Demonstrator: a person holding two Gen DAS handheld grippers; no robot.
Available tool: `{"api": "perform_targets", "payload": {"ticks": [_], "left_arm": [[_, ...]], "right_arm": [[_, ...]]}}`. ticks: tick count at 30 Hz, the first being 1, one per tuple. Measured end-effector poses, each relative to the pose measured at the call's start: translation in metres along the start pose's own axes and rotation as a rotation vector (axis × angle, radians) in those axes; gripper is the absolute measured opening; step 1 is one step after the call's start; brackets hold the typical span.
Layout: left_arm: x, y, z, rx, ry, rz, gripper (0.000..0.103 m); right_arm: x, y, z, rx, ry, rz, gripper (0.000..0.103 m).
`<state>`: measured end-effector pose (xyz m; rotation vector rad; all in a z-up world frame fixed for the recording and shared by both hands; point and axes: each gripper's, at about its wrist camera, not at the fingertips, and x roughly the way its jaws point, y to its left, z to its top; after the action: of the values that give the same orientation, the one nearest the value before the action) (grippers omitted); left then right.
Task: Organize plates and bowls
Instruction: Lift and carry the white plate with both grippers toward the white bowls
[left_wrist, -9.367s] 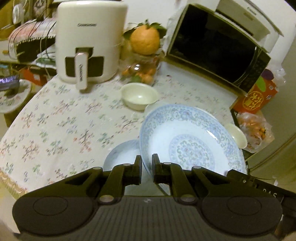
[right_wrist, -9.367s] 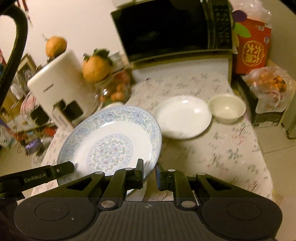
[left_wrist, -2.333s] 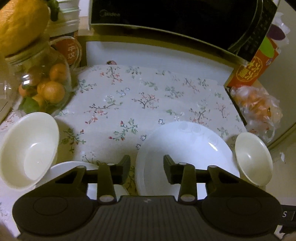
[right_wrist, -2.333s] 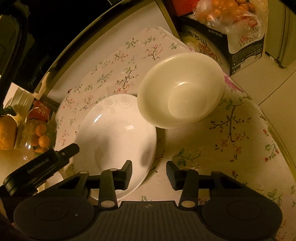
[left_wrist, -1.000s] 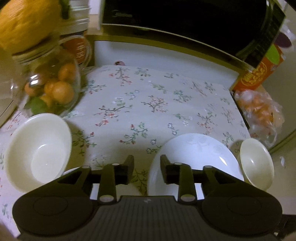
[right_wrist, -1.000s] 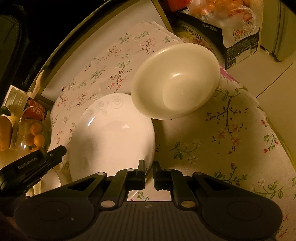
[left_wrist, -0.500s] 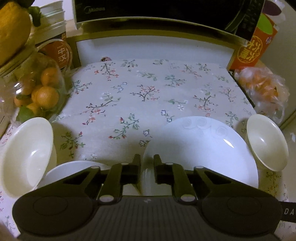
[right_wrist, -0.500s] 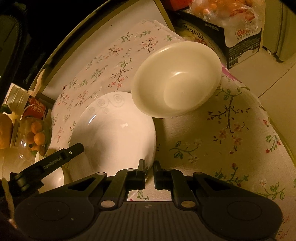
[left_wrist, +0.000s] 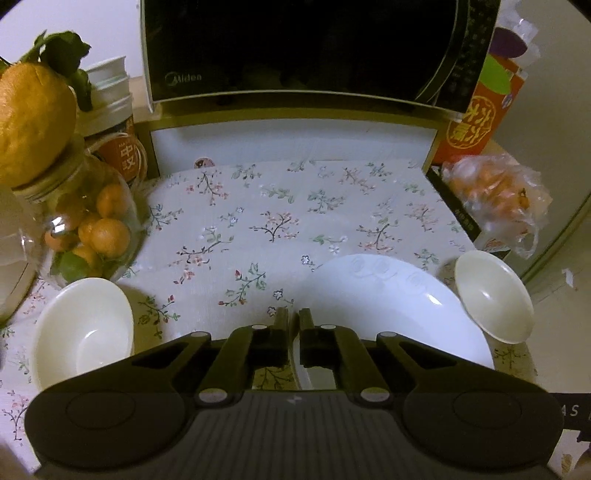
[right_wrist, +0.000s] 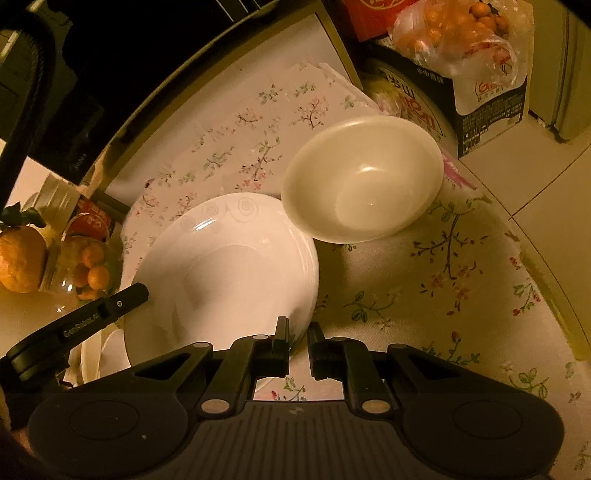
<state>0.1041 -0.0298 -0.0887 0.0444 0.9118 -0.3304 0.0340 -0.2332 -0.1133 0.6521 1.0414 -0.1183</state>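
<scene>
A white plate (left_wrist: 388, 306) with an embossed rim is held above the floral tablecloth (left_wrist: 277, 206). My left gripper (left_wrist: 293, 321) is shut on its near left rim. My right gripper (right_wrist: 297, 336) is shut on its near right rim, and the plate (right_wrist: 221, 273) fills the middle of the right wrist view. A cream bowl (left_wrist: 493, 295) sits to the right of the plate, also seen in the right wrist view (right_wrist: 365, 177). Another cream bowl (left_wrist: 83, 332) sits at the left.
A black microwave (left_wrist: 314, 51) stands at the back. A glass jar of small oranges (left_wrist: 85, 225) with a large citrus fruit (left_wrist: 29, 122) on top is at the left. A bag of oranges (left_wrist: 491, 192) on a box and a red carton (left_wrist: 476, 122) are at the right.
Both grippers went from open beside the white plate to shut on its rim. The plate has since tilted and lifted slightly off the cloth.
</scene>
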Motion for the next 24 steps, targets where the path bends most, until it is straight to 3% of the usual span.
{"api": "perform_targets", "payload": {"ticks": [8,24], "left_arm": [[-0.031,0.003,0.0,-0.051,-0.048,-0.01,0.003],[-0.089,0.024,-0.032,-0.126,-0.089,-0.016,0.003]], "right_arm": [[-0.019,0.007,-0.005,-0.029,-0.028,0.017,0.011],[-0.057,0.021,-0.029,-0.126,-0.084,0.075,0.011]]}}
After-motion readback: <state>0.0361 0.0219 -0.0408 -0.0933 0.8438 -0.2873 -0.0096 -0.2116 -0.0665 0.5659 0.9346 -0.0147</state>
